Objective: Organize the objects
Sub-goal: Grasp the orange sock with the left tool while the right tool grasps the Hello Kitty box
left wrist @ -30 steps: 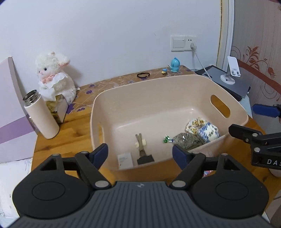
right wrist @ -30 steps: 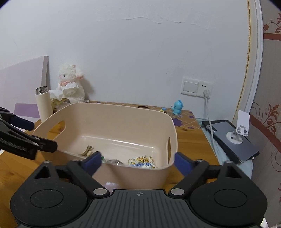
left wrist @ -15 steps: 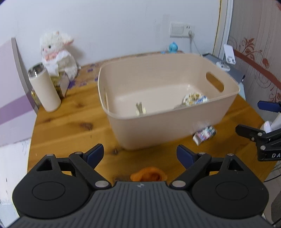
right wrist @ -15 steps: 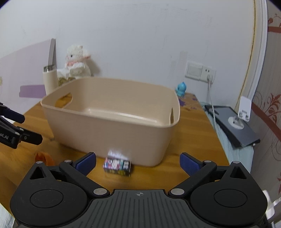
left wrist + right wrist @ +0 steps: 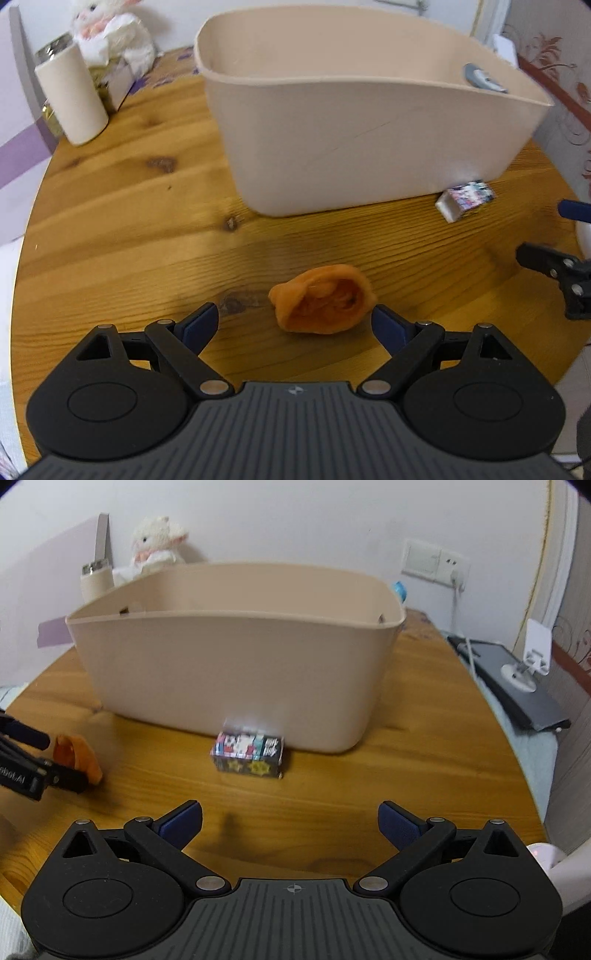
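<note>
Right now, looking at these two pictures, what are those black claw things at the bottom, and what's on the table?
They are hand-held grippers, one per hand, each with a camera looking out along its fingers. The left gripper is open, facing an orange crumpled object. The right gripper is open too, facing a small printed box. Both things lie on the wooden table beside a beige bin. Nothing is held. Behind stand a cream bottle and a plush toy.
</note>
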